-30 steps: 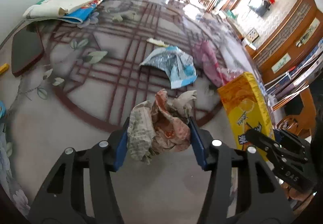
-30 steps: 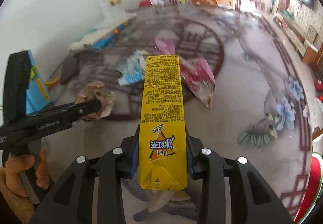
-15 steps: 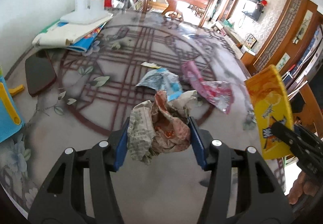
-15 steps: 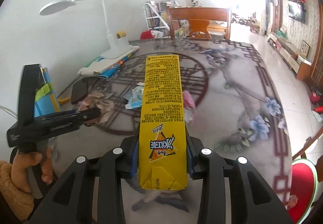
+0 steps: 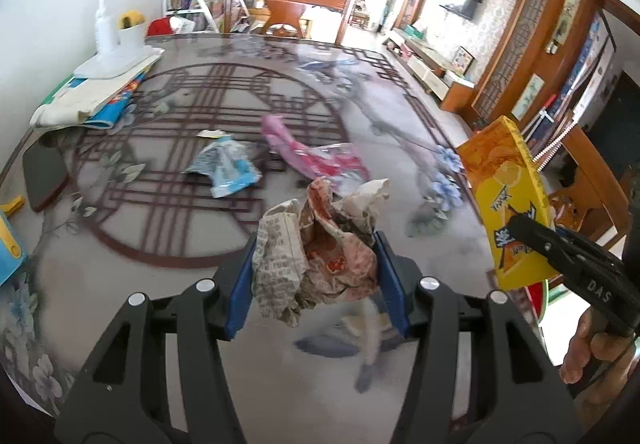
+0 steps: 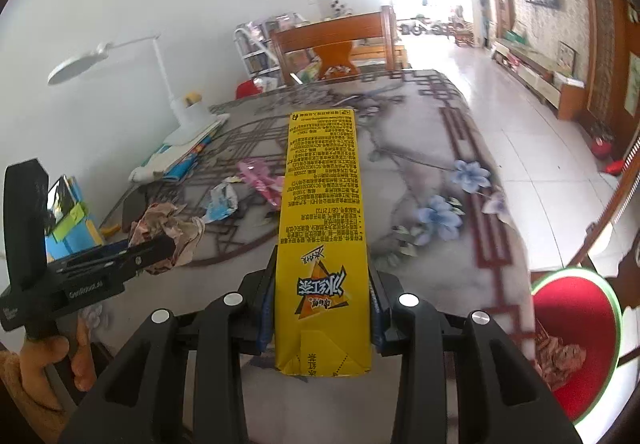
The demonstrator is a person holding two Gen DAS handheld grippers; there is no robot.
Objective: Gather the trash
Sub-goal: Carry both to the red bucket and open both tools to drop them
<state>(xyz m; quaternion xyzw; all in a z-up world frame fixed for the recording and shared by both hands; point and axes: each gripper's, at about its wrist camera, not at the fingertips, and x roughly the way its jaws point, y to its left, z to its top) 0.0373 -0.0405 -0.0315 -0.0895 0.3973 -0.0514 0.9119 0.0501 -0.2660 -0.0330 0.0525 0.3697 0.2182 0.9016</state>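
The left gripper (image 5: 316,268) is clamping a crumpled paper wad (image 5: 316,248) between its blue pads (image 5: 242,284), the fingers closed snugly on both sides of it, and holding it up above the near end of the dining table (image 5: 188,244). The wad is showing printed newsprint on its left half and a reddish greasy-looking wrapper on its right.

The right gripper (image 6: 322,300) is pinching the lower end of a tall yellow drink carton (image 6: 322,228), its fingers closed against the carton's two narrow sides. The carton is standing out along the fingers, printed text running up its face, raised over the table's near edge toward the right side.

Out on the table's patterned top, near the middle, a torn blue-and-white snack packet (image 5: 224,167) is lying flat, and just beside it to the right a pink wrapper (image 5: 316,155) is sprawling; whether the two are touching is hard to tell through the blur.

At the far left corner a white desk lamp (image 6: 116,59) is standing on a stack of books and papers (image 5: 96,95). A dark flat pad (image 5: 44,173) is sitting along the left edge. Beyond the far edge a wooden chair (image 5: 296,3) is facing in. Off the table's right side, low down, a red bin with a green rim (image 6: 576,348) is holding some crumpled paper.
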